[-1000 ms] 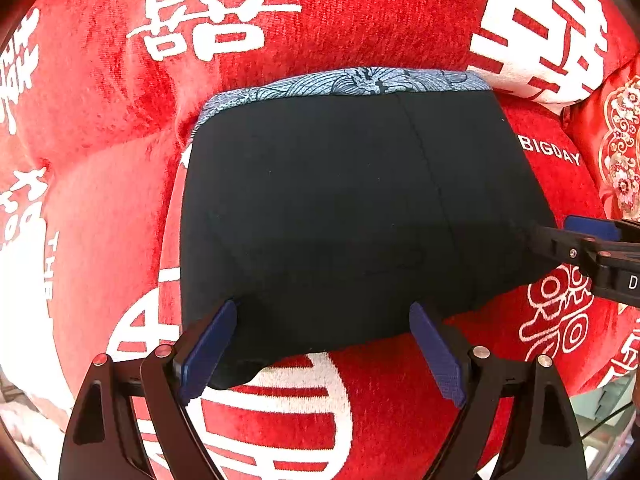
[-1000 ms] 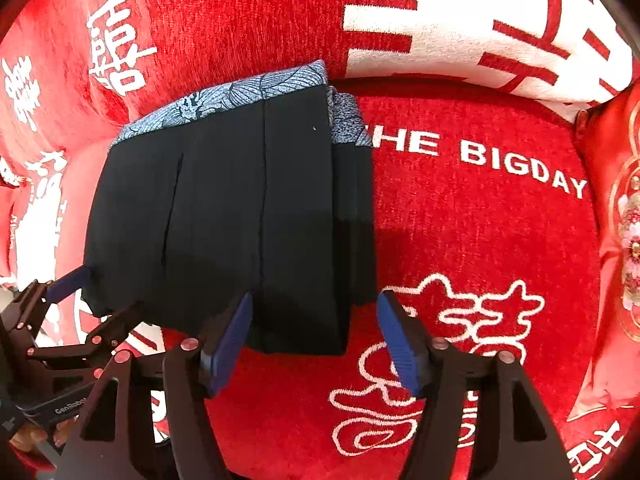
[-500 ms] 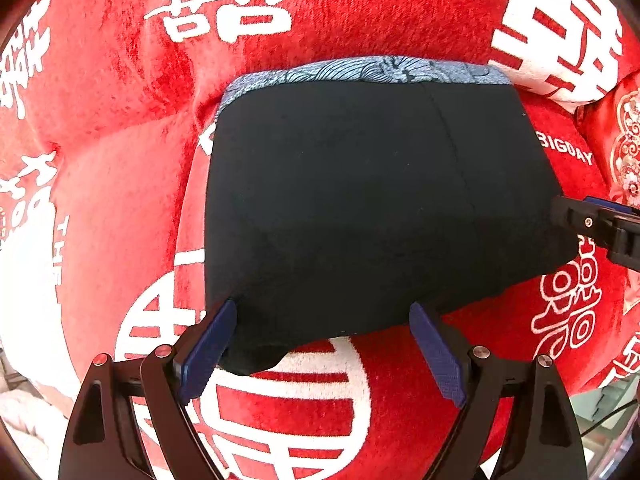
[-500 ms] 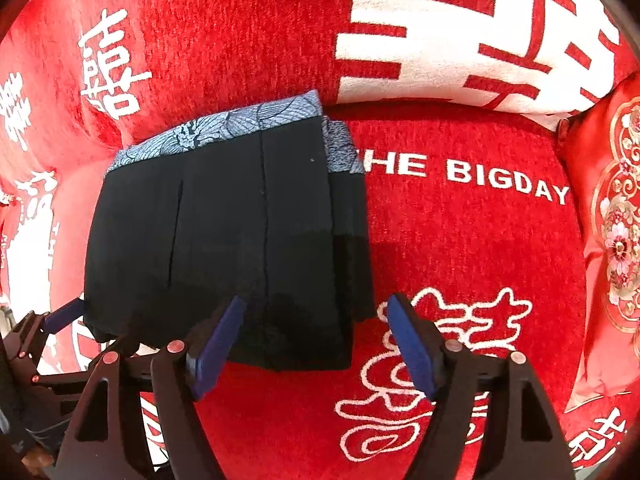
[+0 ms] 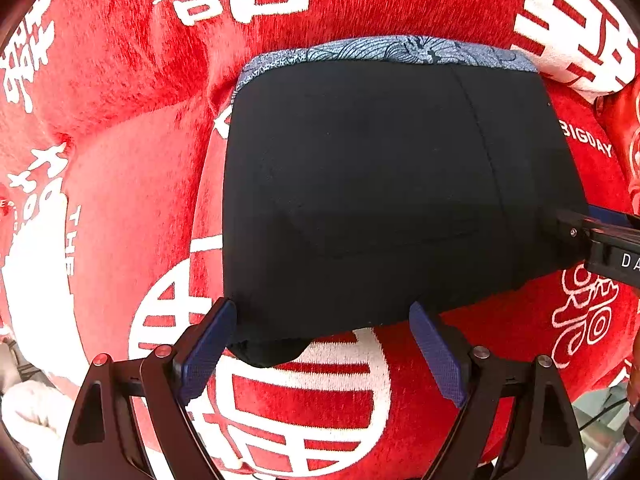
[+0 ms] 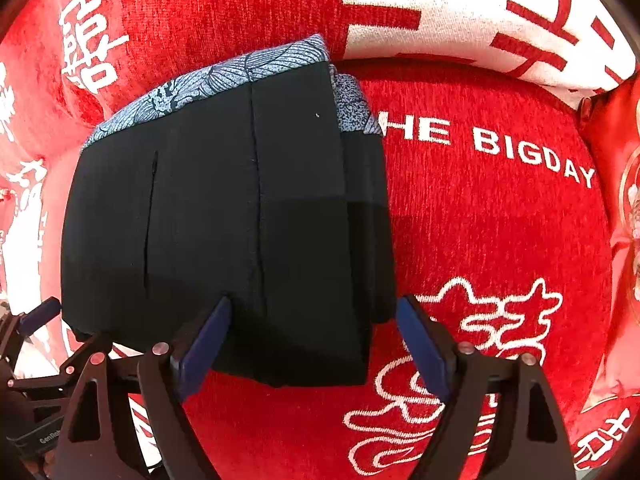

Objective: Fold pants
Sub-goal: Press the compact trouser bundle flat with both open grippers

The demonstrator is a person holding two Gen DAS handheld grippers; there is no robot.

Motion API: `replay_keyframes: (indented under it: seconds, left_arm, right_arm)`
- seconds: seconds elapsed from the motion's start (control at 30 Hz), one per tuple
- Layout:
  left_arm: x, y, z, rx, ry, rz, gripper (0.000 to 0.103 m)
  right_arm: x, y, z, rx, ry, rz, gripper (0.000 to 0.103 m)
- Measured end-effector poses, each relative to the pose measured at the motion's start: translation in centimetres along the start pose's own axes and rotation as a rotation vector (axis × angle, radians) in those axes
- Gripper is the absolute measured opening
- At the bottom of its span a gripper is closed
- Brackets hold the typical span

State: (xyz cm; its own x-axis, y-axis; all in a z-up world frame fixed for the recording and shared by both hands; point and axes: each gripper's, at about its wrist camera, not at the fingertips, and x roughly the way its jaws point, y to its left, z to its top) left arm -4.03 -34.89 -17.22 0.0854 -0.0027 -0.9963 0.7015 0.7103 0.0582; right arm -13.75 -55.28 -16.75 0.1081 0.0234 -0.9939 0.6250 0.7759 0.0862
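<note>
Left wrist view: the left gripper (image 5: 322, 338) is seen with its blue pads spread wide, the near edge of the black pants (image 5: 380, 184) lying between them; the left pad sits right at the fabric's corner, but no squeeze is shown. Right wrist view: the right gripper (image 6: 312, 334) is seen with its jaws opening, the near right corner of the pants (image 6: 224, 220) between the pads and not pressed by them.

Just beyond both pairs of tongs, the pants are laid as a compact, squarish stack, a patterned blue-grey waistband (image 5: 384, 50) showing along the far edge and several layers stepped at the right side. Everything is spread on a red blanket (image 6: 500, 240) with white characters and lettering (a plush, soft surface).

The folding is judged to be essentially done: the legs have been brought up and the bundle is flat. What may be left is small, perhaps a tidying of the slightly bulging near left corner and the offset right layers, then withdrawal of both tongs.
</note>
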Motion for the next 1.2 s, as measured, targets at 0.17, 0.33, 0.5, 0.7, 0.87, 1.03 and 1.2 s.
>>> replay_keyframes:
  seconds: [0.17,0.33,0.5,0.7,0.87,1.03,1.2]
  left_arm:
    - [0.8,-0.3,0.2,0.033,0.054,0.042,0.089]
    - [1.5,-0.7,0.0,0.064,0.112,0.085,0.089]
    - [1.9,-0.4,0.1,0.064,0.14,0.091,0.089]
    - [2.1,-0.5,0.1,0.065,0.154,0.097,0.089]
    - [2.0,-0.6,0.0,0.068,0.158,0.096,0.089]
    - [1.9,-0.5,0.1,0.065,0.161,0.09,0.089]
    - [2.0,-0.4,0.1,0.065,0.162,0.086,0.089]
  right_arm:
    - [0.3,0.2,0.0,0.0,0.003,-0.014,0.09]
    - [0.7,0.2,0.0,0.009,0.005,-0.018,0.093]
    - [0.9,0.1,-0.1,0.007,0.005,-0.02,0.094]
    - [1.0,-0.3,0.3,0.011,0.007,-0.016,0.094]
    - [1.0,-0.4,0.2,0.013,0.008,-0.014,0.094]
    - [1.1,-0.4,0.3,0.013,0.01,-0.014,0.094]
    - [1.2,-0.4,0.3,0.013,0.011,-0.012,0.094]
